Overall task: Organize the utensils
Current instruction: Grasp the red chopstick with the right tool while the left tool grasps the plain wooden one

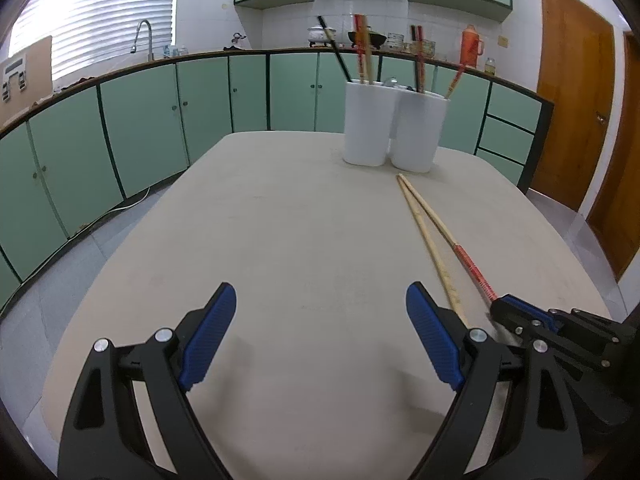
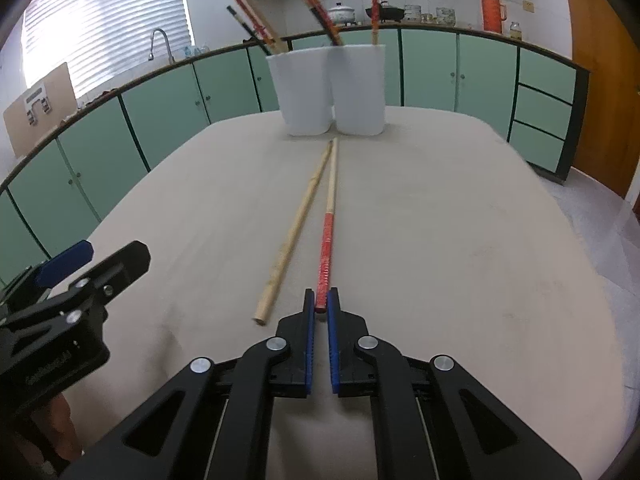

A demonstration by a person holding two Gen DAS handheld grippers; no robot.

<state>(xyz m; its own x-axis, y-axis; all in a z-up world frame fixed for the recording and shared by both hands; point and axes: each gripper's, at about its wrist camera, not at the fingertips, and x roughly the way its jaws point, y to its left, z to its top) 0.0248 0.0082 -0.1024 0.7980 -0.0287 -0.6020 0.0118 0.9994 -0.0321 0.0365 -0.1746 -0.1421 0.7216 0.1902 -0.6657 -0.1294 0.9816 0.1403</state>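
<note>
Two chopsticks lie on the beige table [image 2: 440, 240], their far tips meeting near the holders. One is plain wood [image 2: 298, 220] [image 1: 430, 246]. The other has a red handle [image 2: 326, 248] [image 1: 472, 266]. My right gripper [image 2: 321, 300] [image 1: 506, 308] is shut on the near end of the red-handled chopstick, which still rests on the table. My left gripper [image 1: 322, 304] is open and empty, left of the plain chopstick; it also shows in the right wrist view [image 2: 100, 260]. Two white holders [image 1: 366, 122] [image 1: 420, 128] [image 2: 304, 92] [image 2: 360, 88] stand at the far end with several chopsticks in them.
Green cabinets [image 1: 140, 120] with a counter run along the left and back, with a sink tap [image 1: 144, 36], pots and a red thermos [image 1: 472, 46]. A wooden door [image 1: 572, 100] is at the right. The table edge curves near on both sides.
</note>
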